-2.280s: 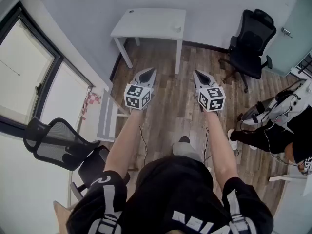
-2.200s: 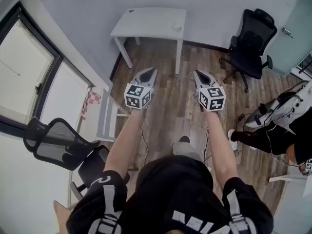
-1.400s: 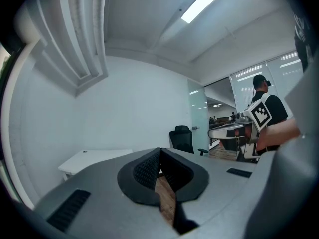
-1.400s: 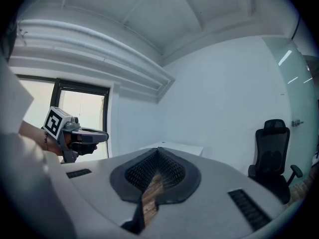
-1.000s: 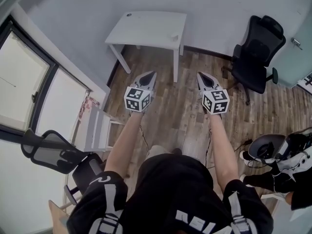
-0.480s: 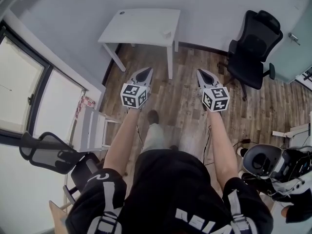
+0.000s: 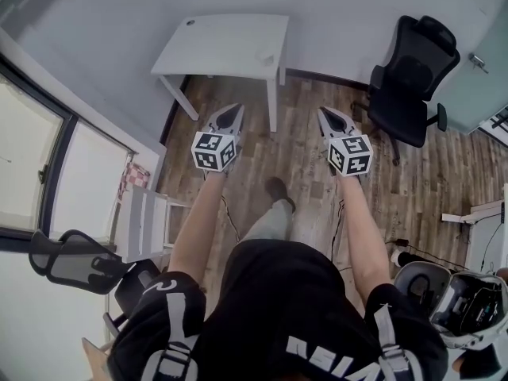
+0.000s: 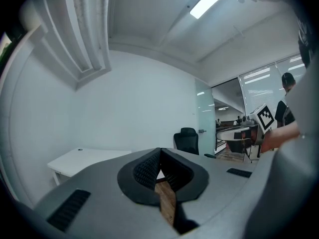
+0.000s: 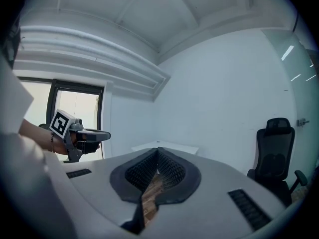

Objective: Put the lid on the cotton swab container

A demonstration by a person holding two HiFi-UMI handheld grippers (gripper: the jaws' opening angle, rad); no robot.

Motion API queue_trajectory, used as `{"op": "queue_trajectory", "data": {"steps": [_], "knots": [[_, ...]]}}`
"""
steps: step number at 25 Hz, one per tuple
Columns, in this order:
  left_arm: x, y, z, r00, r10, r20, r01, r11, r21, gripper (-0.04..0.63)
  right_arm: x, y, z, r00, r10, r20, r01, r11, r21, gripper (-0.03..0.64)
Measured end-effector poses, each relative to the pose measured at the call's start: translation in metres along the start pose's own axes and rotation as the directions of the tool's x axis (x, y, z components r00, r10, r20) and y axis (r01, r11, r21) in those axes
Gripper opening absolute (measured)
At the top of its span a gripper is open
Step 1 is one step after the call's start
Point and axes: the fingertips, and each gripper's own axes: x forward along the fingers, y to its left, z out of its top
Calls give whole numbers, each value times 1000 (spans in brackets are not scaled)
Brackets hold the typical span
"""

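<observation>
A white table [image 7: 226,44] stands against the far wall. On it sit a small pale object [image 7: 266,57] near the right edge and a tiny dark round thing [image 7: 190,22] at the back left; both are too small to identify. My left gripper [image 7: 231,111] and right gripper [image 7: 325,113] are held out side by side above the wooden floor, short of the table. Both are shut with nothing between the jaws. In the left gripper view the shut tips [image 8: 159,151] point over the table [image 8: 82,158]. The right gripper view shows shut tips [image 9: 158,150] too.
A black office chair [image 7: 406,74] stands right of the table. A window wall runs along the left, with a white rack [image 7: 143,221] and a mesh chair [image 7: 75,260] beside it. A white helmet-like device [image 7: 464,312] lies at the lower right.
The person has stepped forward, one foot now ahead on the floor. The table has drifted left in the head view. Both grippers stay shut and level.
</observation>
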Motion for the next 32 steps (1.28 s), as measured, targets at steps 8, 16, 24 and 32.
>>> {"op": "queue_trajectory", "data": {"steps": [8, 16, 24, 32], "knots": [[70, 57, -11, 1000, 10, -12, -10, 1000, -21, 26, 83, -42, -2, 999, 21, -34, -22, 1000, -18, 14], [173, 118, -6, 999, 18, -26, -19, 999, -34, 26, 194, -109, 7, 996, 60, -62, -61, 998, -12, 14], [248, 164, -14, 998, 29, -48, -31, 999, -43, 26, 285, -154, 9, 989, 111, -98, -112, 994, -11, 14], [284, 194, -24, 997, 60, -50, -64, 995, -78, 26, 338, -173, 5, 978, 163, -134, -167, 986, -26, 14]]}}
